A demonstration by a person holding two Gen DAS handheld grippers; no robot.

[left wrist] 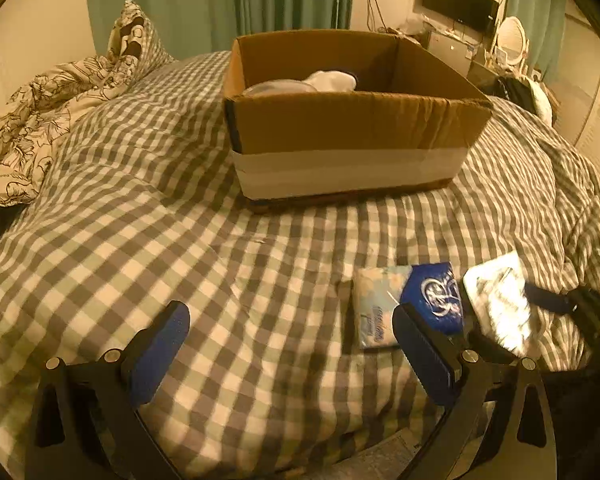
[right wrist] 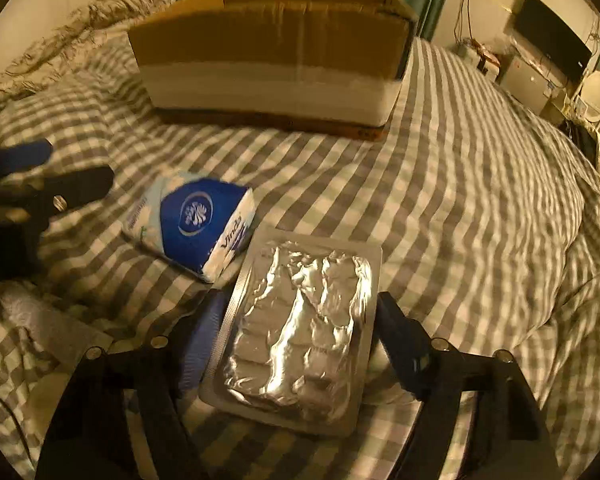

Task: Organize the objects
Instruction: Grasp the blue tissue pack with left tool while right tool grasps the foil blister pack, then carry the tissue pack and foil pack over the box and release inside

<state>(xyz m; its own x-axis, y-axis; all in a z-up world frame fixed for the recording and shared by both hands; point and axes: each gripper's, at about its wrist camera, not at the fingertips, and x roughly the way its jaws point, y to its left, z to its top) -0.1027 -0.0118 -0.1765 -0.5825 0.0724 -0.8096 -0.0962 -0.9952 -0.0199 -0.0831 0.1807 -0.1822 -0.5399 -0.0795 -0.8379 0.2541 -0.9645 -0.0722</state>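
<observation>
A silver foil blister pack (right wrist: 300,332) sits between the fingers of my right gripper (right wrist: 296,320), which is shut on it just above the checked bed cover. It also shows in the left wrist view (left wrist: 500,300). A blue and white tissue pack (right wrist: 196,220) lies on the cover left of it, also seen in the left wrist view (left wrist: 408,304). An open cardboard box (left wrist: 348,120) stands further back, with white items inside (left wrist: 332,80). My left gripper (left wrist: 292,340) is open and empty, low over the cover, left of the tissue pack.
The checked bed cover (left wrist: 140,220) fills the bed. A floral quilt and pillow (left wrist: 60,100) lie at the far left. A desk with a dark screen (left wrist: 460,0) and a round mirror (left wrist: 514,36) stands beyond the bed at right.
</observation>
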